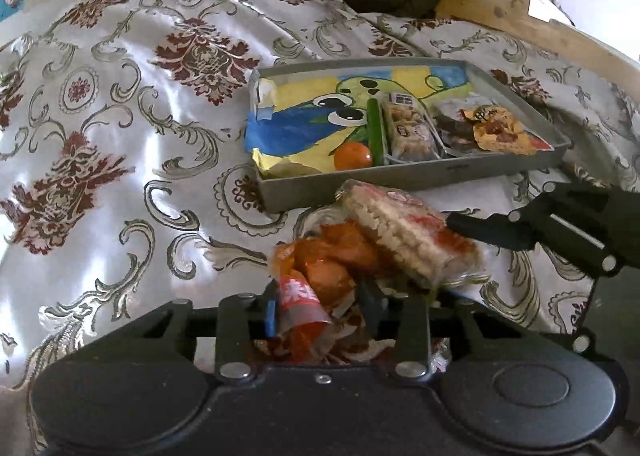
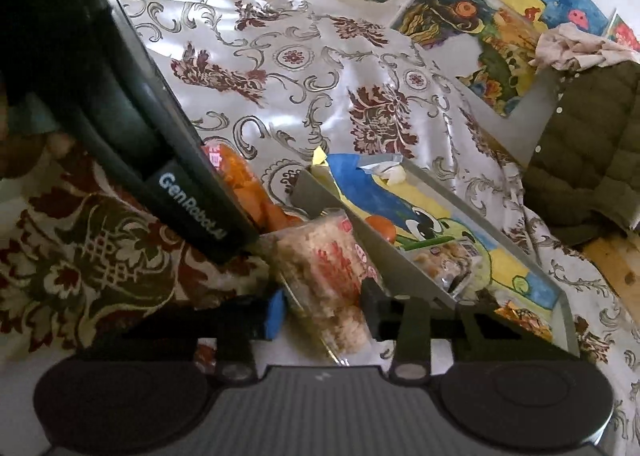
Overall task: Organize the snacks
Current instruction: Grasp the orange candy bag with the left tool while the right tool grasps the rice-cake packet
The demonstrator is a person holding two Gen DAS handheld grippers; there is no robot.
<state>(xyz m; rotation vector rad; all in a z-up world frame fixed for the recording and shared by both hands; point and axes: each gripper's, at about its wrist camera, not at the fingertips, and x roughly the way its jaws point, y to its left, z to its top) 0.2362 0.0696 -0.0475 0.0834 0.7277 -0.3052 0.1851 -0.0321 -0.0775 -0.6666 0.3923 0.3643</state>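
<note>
Close to the camera in the left wrist view, my left gripper (image 1: 322, 308) is shut on a crinkled orange snack packet (image 1: 324, 264). A clear pack of puffed rice crackers (image 1: 404, 232) with red print leans on that packet. In the right wrist view my right gripper (image 2: 323, 312) is shut on this rice cracker pack (image 2: 324, 280); one of its fingers (image 1: 488, 234) reaches the pack from the right. Just beyond both packs lies a grey metal tray (image 1: 400, 183) lined with a cartoon drawing. It holds a clear snack packet (image 1: 408, 123) and a dark packet with an orange label (image 1: 488, 123).
An orange fruit (image 1: 353, 156) and a green stick (image 1: 375, 127) lie in the tray's middle. A shiny patterned cloth (image 1: 160, 95) covers the surface. An olive quilted jacket (image 2: 588, 159) and a wooden frame (image 1: 520, 15) stand behind the tray. Pictures hang on the wall (image 2: 460, 15).
</note>
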